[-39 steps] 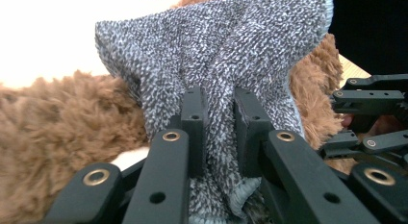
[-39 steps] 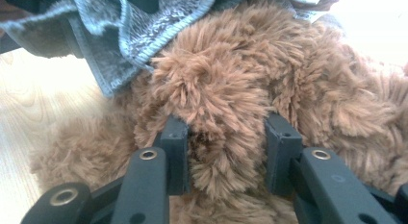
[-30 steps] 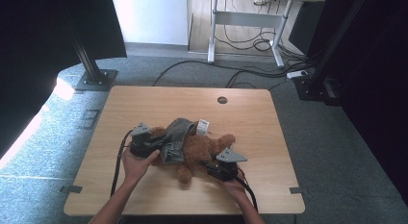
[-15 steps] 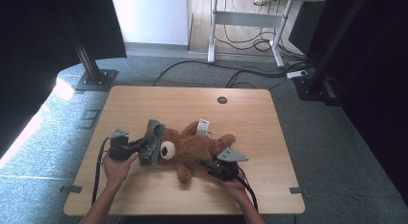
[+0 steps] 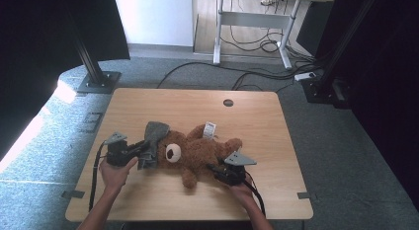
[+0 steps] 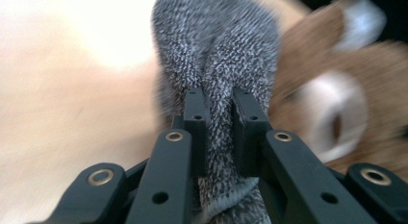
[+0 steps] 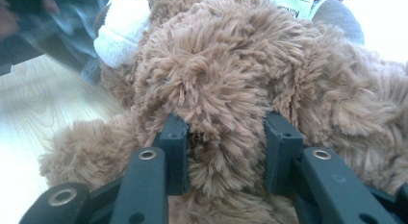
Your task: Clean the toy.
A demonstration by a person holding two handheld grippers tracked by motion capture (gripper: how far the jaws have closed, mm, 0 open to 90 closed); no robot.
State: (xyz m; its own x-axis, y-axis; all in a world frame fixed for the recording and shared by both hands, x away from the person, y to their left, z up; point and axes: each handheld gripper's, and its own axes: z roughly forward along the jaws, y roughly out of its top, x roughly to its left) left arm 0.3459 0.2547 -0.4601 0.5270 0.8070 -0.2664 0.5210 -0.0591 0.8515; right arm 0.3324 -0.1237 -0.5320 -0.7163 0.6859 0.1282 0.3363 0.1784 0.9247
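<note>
Overhead, bear (image 5: pixel 197 153) lies on the surface (image 5: pixel 257 121), grey cloth (image 5: pixel 152 143) beside its head, clear of it. Left gripper (image 6: pixel 219 132): jaws pinch the cloth (image 6: pixel 216 51). Right gripper (image 7: pixel 226 156): jaws clamp bear fur (image 7: pixel 226 80); removal looks done, setting cloth down remains.

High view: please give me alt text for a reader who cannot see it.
A fluffy brown teddy bear lies on a light wooden table, held from both sides. The left gripper pinches a grey knitted cloth beside the bear's head, and the right gripper clamps the bear's lower body. A white tag sticks out of the bear.
</note>
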